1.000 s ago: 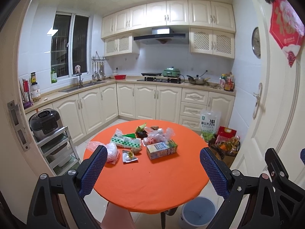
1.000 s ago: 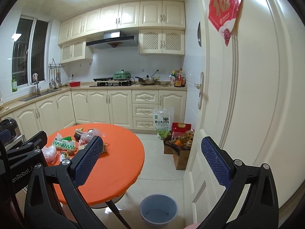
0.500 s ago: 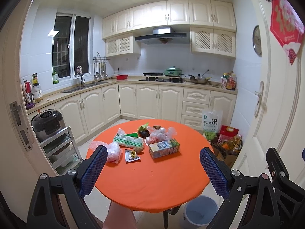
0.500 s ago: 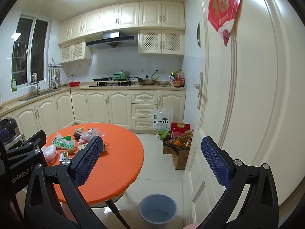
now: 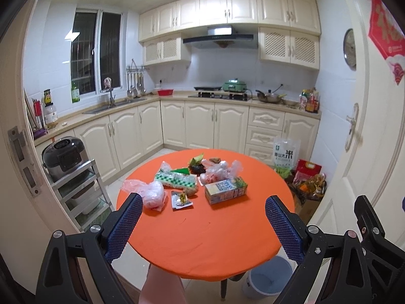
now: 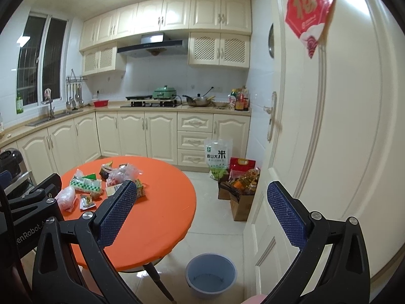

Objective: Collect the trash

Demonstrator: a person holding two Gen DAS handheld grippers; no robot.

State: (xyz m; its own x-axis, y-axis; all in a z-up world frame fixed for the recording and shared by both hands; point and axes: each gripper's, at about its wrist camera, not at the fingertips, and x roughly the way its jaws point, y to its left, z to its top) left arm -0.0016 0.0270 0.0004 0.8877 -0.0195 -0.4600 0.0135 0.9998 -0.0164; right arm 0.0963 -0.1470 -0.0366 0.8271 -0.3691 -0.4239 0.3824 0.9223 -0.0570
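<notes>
A round orange table holds trash: a drink carton, a green-white packet, a crumpled plastic bag, a small wrapper and a clear bag with red bits. The trash also shows in the right wrist view, with the green-white packet at the table's left. A blue bin stands on the floor by the table. My left gripper is open and empty, above the table's near edge. My right gripper is open and empty, right of the table, above the floor.
A white door stands close on the right. Boxes and bags with an oil bottle sit on the floor by it. A metal rack with a rice cooker is at the left. Cream cabinets line the far walls.
Both grippers have moved slightly forward toward the table, so the table and trash appear a little nearer. Both stay open and empty.
</notes>
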